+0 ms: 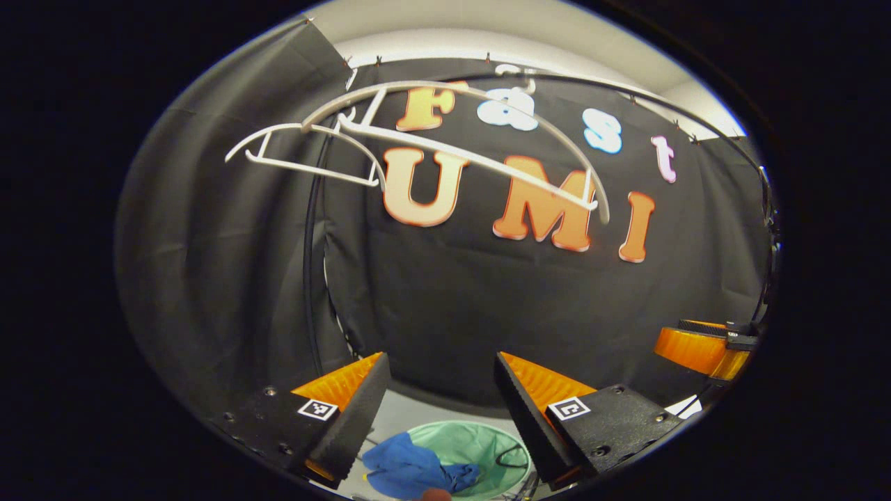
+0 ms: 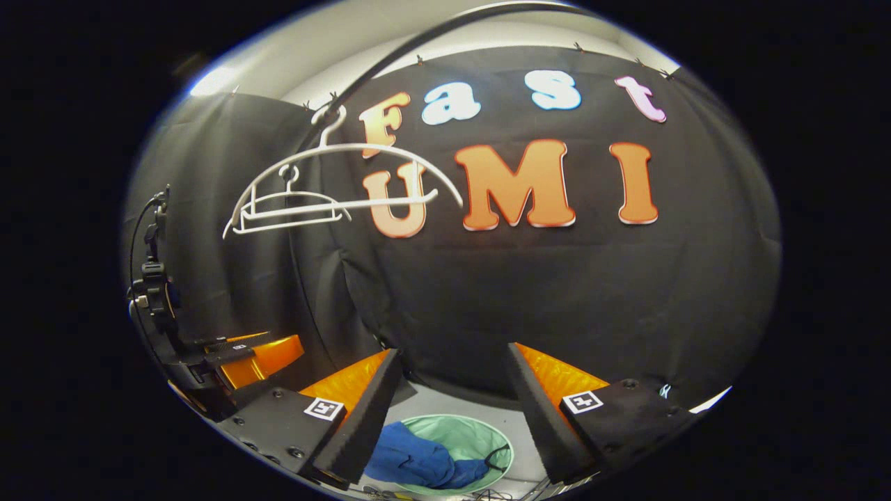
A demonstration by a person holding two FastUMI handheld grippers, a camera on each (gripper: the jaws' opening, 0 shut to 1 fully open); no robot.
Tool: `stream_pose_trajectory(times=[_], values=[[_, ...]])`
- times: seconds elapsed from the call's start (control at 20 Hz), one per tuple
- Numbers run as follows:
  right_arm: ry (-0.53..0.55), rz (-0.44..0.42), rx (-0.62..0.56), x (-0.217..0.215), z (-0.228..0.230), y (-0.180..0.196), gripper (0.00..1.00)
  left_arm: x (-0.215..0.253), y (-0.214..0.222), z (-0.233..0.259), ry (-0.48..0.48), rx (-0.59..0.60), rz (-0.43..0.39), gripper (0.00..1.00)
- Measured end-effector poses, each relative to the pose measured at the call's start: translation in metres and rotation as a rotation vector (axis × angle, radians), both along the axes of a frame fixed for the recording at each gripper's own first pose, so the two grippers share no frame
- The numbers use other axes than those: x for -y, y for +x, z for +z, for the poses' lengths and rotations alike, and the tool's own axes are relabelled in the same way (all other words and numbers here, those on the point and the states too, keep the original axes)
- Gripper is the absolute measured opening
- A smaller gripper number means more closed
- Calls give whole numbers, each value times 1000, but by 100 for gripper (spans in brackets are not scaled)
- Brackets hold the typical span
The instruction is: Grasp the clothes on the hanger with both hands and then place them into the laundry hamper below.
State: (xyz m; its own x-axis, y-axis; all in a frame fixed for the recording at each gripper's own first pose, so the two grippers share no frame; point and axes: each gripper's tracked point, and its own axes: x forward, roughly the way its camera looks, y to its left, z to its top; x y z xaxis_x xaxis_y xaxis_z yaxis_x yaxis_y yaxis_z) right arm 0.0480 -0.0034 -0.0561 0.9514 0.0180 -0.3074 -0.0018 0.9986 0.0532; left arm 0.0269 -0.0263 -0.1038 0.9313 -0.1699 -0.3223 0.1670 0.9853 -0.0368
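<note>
Two bare white hangers hang on a dark curved rail near the top, with no garment on them. Down on the floor stands a round green hamper, and a blue garment lies in it, draped toward its left rim. My left gripper is open, high above the hamper, with nothing between its fingers. My right gripper is open too, also above the hamper and empty. Each view catches the other gripper off to the side.
The black cloth wall fills the back and left. A thin black cable runs down the left corner. Pale floor surrounds the hamper. A black cord loop lies on the hamper's right rim.
</note>
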Motion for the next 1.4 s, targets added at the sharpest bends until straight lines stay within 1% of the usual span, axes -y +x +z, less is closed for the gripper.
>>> stream_pose_trajectory(times=[0.05, 0.1, 0.15, 0.45, 0.5, 0.55, 0.8, 0.9, 0.95, 1.0, 1.1, 1.15, 1.3, 1.35, 1.4], values=[[-1, -1, 9, 2, 9, 0, 99, -1, -1, 12, 1, 32, 0, 92], [2, -1, 25, 1, 18, -2, 99, 1, -3, 25, 1, 55, 3, 92], [4, 0, 46, 1, 29, -4, 91, 1, -3, 36, -3, 71, 6, 91], [-17, 2, 146, 0, 74, -10, 90, 10, -4, 78, -36, 170, 0, 91], [-19, 4, 159, -2, 79, -11, 90, 11, -4, 84, -44, 186, 1, 94], [-23, 6, 167, -2, 83, -12, 90, 13, -4, 92, -48, 202, 0, 91], [-33, 31, 212, -10, 105, -19, 90, 19, -13, 113, -51, 239, -8, 90], [-37, 39, 238, -12, 116, -23, 90, 20, -15, 121, -50, 256, -11, 93], [-34, 44, 248, -13, 120, -25, 100, 21, -15, 123, -50, 263, -13, 94], [-30, 45, 255, -13, 122, -26, 90, 23, -16, 128, -54, 270, -15, 90], [-20, 44, 257, -11, 124, -27, 90, 26, -16, 134, -66, 275, -21, 90], [-15, 42, 253, -10, 123, -27, 98, 28, -15, 135, -71, 277, -25, 91], [7, 35, 240, -7, 118, -26, 98, 29, -11, 134, -70, 288, -30, 91], [11, 31, 234, -5, 116, -26, 99, 28, -11, 134, -69, 287, -33, 94], [14, 27, 232, -4, 116, -27, 99, 29, -11, 135, -70, 287, -35, 90]])
